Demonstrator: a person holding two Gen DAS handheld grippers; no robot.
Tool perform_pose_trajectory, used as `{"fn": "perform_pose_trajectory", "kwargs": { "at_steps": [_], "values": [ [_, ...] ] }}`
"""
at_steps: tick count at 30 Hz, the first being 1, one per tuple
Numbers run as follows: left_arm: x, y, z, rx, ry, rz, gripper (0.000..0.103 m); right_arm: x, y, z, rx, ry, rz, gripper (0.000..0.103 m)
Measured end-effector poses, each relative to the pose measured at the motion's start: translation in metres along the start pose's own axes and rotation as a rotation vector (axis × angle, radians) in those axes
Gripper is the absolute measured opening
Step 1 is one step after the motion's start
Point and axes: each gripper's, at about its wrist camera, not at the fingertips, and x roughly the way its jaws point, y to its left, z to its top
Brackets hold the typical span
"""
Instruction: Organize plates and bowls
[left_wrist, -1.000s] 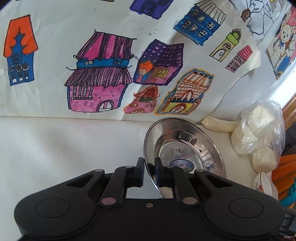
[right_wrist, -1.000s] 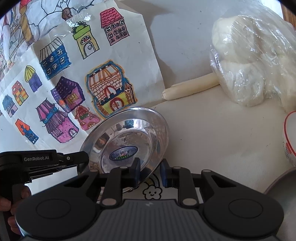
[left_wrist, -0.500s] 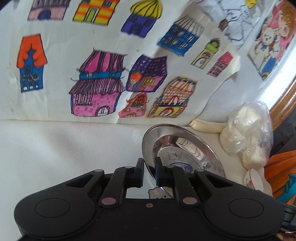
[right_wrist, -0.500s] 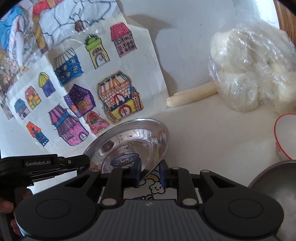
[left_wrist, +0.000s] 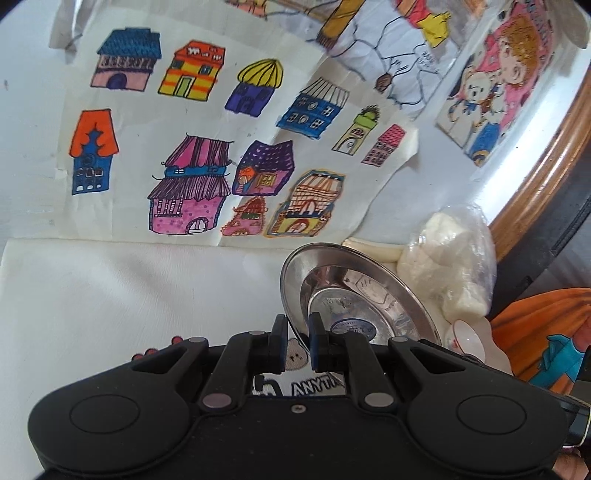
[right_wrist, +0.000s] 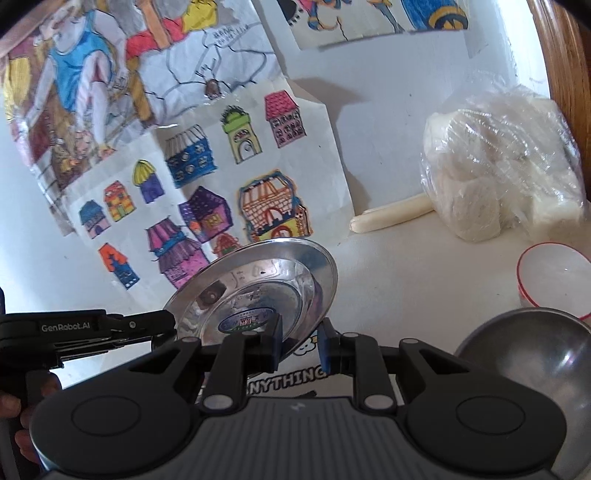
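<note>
Nearest the left camera, the left gripper (left_wrist: 298, 341) is closed narrow, its two fingers pinching the near rim of a steel plate (left_wrist: 354, 291). The plate is tilted up on edge, its shiny inner face turned to the gripper's right, and a round blue label shows at its centre.

From the right camera, the right gripper (right_wrist: 300, 345) sits at the same plate (right_wrist: 258, 291), at its lower right edge. Its fingers are a little apart, with the plate's rim between them; whether they touch the rim cannot be told. The left gripper (right_wrist: 162, 325) reaches in from the right gripper's left and grips the plate's left edge.

Just right of the right gripper is a steel bowl (right_wrist: 524, 358), and just beyond that bowl a white bowl with a red rim (right_wrist: 554, 273). Under both grippers lies a white tablecloth (left_wrist: 129, 295) with printed letters.

Farther ahead and to the right sit a plastic bag of white lumps (right_wrist: 502, 162) and a pale stick (right_wrist: 391, 214). Farthest off, children's drawings of colourful houses (left_wrist: 207, 147) hang on the wall.
</note>
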Motion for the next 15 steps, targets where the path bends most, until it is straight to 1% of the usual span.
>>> {"fn": "perform_pose_trajectory", "kwargs": {
  "at_steps": [8, 15],
  "values": [
    [-0.028, -0.005, -0.011, 0.015, -0.01, -0.014, 0.012, -0.026, 0.01, -0.012, -0.028, -0.025, 0.016, 0.023],
    [-0.044, -0.009, -0.023, 0.034, -0.005, -0.011, 0.012, -0.045, 0.014, -0.023, -0.043, -0.034, 0.025, 0.023]
  ]
}}
